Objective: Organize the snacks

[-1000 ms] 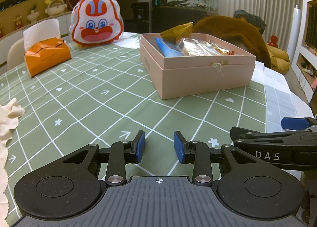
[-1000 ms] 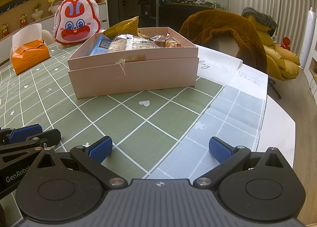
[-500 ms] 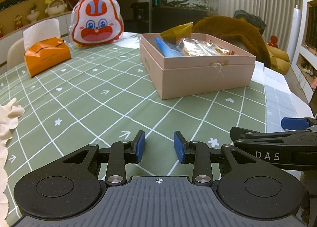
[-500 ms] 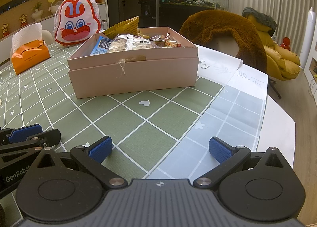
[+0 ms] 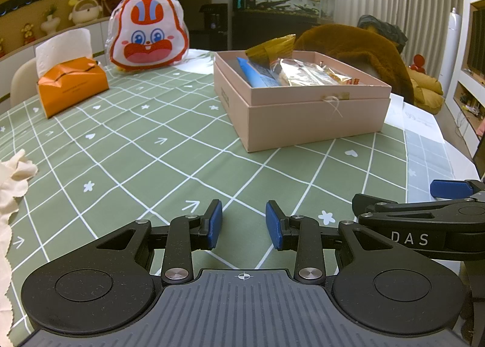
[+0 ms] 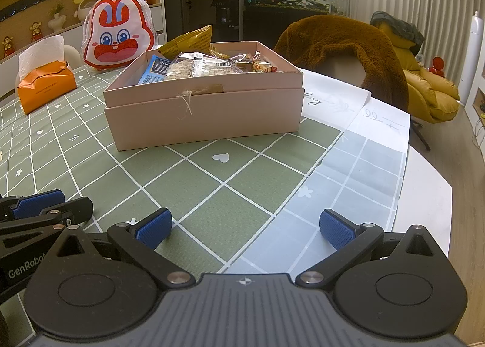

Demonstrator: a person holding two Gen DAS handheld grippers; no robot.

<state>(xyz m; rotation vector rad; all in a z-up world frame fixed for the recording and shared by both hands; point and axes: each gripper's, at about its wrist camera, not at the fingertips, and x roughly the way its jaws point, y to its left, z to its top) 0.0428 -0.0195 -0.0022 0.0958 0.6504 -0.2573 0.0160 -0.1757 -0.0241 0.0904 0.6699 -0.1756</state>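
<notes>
A pink cardboard box (image 5: 315, 118) (image 6: 209, 116) stands on the green checked tablecloth, holding several snack packets: a blue one (image 5: 256, 75), a clear one (image 6: 194, 68) and a yellow one (image 6: 189, 40) sticking out at the back. My left gripper (image 5: 244, 225) hovers low over the cloth in front of the box, its blue pads partly apart with nothing between them. My right gripper (image 6: 245, 227) stands open wide and empty beside it, nearer the table's right edge.
An orange tissue box (image 5: 71, 87) and a rabbit-face bag (image 5: 148, 36) stand at the far left. A cream cloth (image 5: 12, 183) lies at the left edge. A chair draped in brown fleece (image 6: 342, 49) stands behind the box. White paper (image 6: 357, 104) covers the table's right part.
</notes>
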